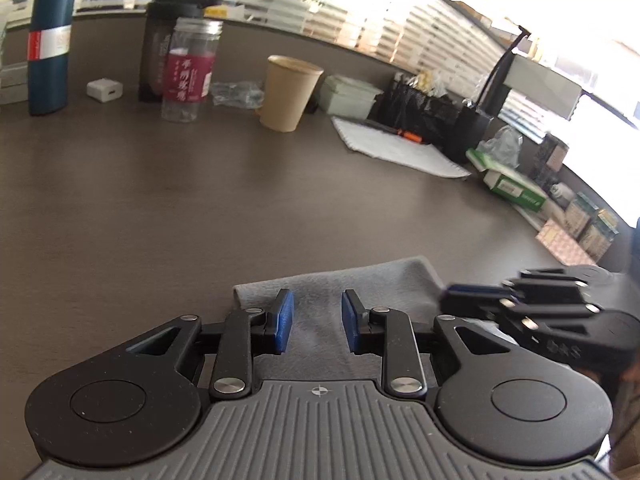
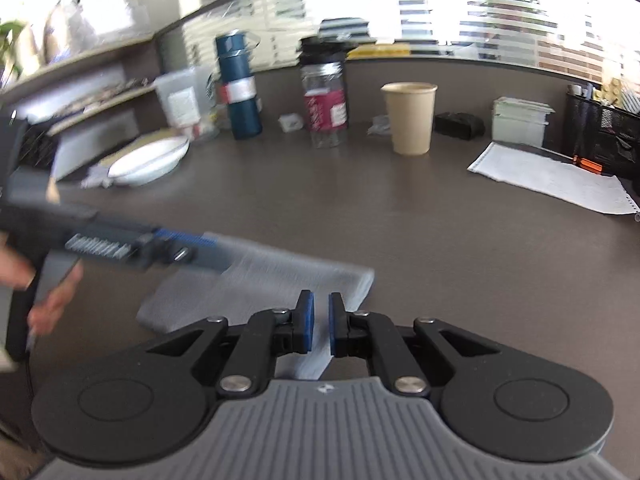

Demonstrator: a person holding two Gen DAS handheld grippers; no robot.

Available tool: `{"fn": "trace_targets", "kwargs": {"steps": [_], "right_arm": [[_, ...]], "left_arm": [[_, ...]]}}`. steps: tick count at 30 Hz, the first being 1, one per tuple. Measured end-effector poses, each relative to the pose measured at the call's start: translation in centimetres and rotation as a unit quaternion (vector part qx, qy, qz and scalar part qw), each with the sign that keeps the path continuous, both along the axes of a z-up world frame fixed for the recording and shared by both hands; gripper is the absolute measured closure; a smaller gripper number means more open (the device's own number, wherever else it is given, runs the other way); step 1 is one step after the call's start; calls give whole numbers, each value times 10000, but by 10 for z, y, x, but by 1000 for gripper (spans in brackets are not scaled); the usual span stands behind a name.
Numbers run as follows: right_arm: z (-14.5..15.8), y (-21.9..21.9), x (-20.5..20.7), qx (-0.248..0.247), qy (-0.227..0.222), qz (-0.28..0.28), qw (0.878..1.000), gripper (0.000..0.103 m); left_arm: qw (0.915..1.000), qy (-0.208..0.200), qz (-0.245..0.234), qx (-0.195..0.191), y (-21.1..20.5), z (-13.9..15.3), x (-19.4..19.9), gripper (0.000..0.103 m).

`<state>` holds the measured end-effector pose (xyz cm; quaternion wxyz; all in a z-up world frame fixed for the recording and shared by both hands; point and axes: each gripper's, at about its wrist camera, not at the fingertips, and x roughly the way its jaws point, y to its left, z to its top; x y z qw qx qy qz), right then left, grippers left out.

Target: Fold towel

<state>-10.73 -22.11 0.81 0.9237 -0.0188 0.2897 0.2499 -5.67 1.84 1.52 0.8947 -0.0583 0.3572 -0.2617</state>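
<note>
Left wrist view: the left gripper (image 1: pixel 317 320) is hovering with its blue pads spread, nothing pinched between them, the grey towel (image 1: pixel 340 284) lying beneath and just ahead. That towel is sitting near the front edge of the brown desk (image 1: pixel 200 200), already doubled into a compact rectangle with a rounded fold along its far side. The right gripper (image 1: pixel 472 292) is coming in blurred at the towel's right end.

Right wrist view: the right gripper (image 2: pixel 321 322) is showing its pads drawn nearly together; a thin gap remains, and a strip of towel (image 2: pixel 280 276) is visible through it, but I cannot tell whether cloth is actually nipped. The left gripper (image 2: pixel 188 240) is appearing as a blur over the towel's left end, a hand (image 2: pixel 52 300) behind it.

Judgement: at least one fold is looking done. What may be remaining is a final fold or squaring, then release.

Paper cup (image 1: pixel 290 92) and bottles are standing well apart, along the back edge.
</note>
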Motion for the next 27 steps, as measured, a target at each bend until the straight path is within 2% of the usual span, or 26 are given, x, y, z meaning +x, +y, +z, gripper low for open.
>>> {"fn": "trace_targets", "kwargs": {"steps": [8,13,18,27], "right_arm": [[-6,2,-32,-243,-120,92,9996,95],[2,-2,-31,-64,-166,61,9998,95],[10,5,-21,-81,-315,-23,9995,95],[0,19,17,40,-7,-134,9999,95]], "left_arm": [[9999,2,108,-66,6,1,5,70],[9997,-190,86,-116,4,14,-1,67],[9996,-257,43,-95,-6,15,-4,63],[9999,-138,-41,-25,-19,1,-2,63]]}}
